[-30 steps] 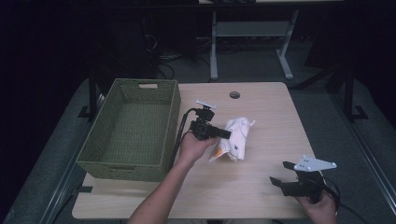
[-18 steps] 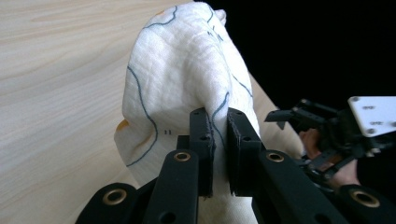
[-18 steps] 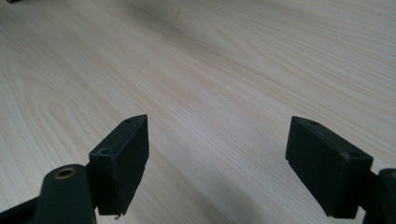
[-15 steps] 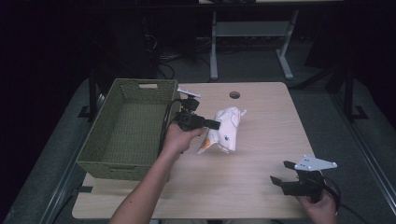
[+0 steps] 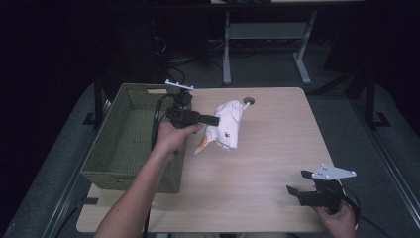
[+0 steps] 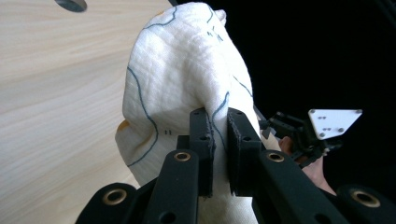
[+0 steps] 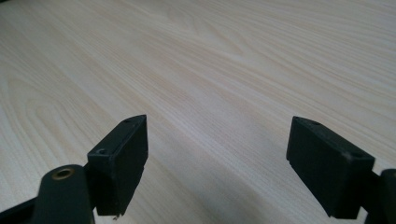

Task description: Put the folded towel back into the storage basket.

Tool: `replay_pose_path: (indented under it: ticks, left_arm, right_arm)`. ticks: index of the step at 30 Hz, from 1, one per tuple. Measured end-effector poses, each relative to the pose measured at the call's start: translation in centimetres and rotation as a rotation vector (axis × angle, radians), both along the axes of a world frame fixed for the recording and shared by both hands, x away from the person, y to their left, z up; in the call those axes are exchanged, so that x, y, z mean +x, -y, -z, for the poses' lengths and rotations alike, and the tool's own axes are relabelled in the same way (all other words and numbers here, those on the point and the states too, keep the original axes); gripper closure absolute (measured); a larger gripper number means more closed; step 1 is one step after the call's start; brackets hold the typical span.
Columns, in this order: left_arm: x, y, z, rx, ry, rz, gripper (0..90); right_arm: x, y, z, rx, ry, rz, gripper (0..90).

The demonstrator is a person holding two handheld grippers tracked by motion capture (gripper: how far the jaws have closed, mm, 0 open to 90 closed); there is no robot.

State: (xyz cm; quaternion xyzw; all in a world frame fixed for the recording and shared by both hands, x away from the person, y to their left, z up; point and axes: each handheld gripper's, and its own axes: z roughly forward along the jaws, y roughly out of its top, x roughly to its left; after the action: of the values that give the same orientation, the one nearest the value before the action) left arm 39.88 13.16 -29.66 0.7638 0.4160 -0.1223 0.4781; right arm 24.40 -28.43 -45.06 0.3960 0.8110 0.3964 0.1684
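Tongs in my right hand rested nearest to me at the right front corner of the surface, jaws spread wide with nothing between them; in the right gripper view they framed bare pale wood. My left tongs were farther out, clamped tight on a fold of the white cloth, which bore thin blue lines and a touch of orange. From the high view the cloth hung from those jaws above the middle of the surface, bunched and drooping, just right of the green woven basket. My left hand was beside the basket's right wall. Beyond the cloth, a small round hole sat near the far edge of the surface.
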Motion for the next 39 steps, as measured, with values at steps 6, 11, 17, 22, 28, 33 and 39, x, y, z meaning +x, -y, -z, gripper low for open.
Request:
replay_pose_path:
  ticks: [6, 11, 17, 22, 28, 33, 39]
  left_arm:
    - [0.4, -2.1, -0.6, -0.018, -0.003, -0.021, 82.9]
    - [0.6, -3.7, -1.1, -0.025, -0.002, -0.027, 82.8]
    - [0.8, -6.2, -1.4, -0.03, -0.001, -0.042, 82.8]
    - [1.0, -8.6, -1.4, -0.025, 0.0, -0.053, 82.8]
    - [1.0, -10.3, -1.3, -0.034, -0.005, -0.065, 82.7]
    - [1.0, -12.4, -0.9, -0.049, -0.011, -0.07, 82.7]
    - [0.9, -14.0, -0.6, -0.056, -0.013, -0.081, 82.6]
  right_arm:
    - [0.1, -0.1, 0.1, -0.005, -0.001, 0.009, 20.5]
    - [0.2, -0.1, 0.1, -0.003, 0.0, 0.017, 20.4]
    - [0.4, -0.1, 0.2, -0.004, -0.005, 0.028, 20.1]
    - [0.6, 0.1, 0.1, 0.003, -0.007, 0.033, 19.8]
    - [0.7, 0.2, 0.1, 0.01, -0.011, 0.04, 19.7]
    - [0.8, 0.2, 0.1, 0.015, -0.012, 0.046, 19.6]
    - [0.9, 0.2, 0.1, 0.009, -0.013, 0.047, 19.5]
